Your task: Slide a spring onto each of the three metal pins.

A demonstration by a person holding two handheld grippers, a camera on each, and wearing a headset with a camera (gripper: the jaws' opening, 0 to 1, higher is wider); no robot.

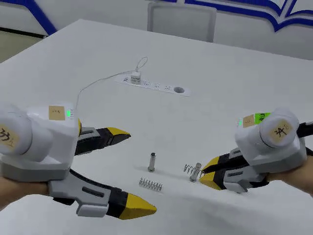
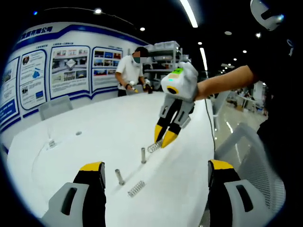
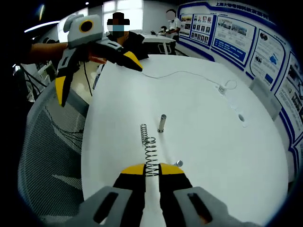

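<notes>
Right gripper view: right gripper (image 3: 151, 169) pinches a spring (image 3: 151, 151) end-on, probably to thread the nearby pin (image 3: 179, 163); left gripper (image 2: 156, 165) gapes wide, empty.

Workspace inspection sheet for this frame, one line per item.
Surface: white table, flat and bare.
Job's things: two upright pins, mid-table pin and right-hand pin; loose spring lying flat.
Clutter: nothing seen.
Grippers: left gripper open, holding nothing; right gripper shut on held spring, beside the right-hand pin.
Cables: white lead running from a plug in the power strip.
Surroundings: chair at the far edge; bystander beyond.
</notes>
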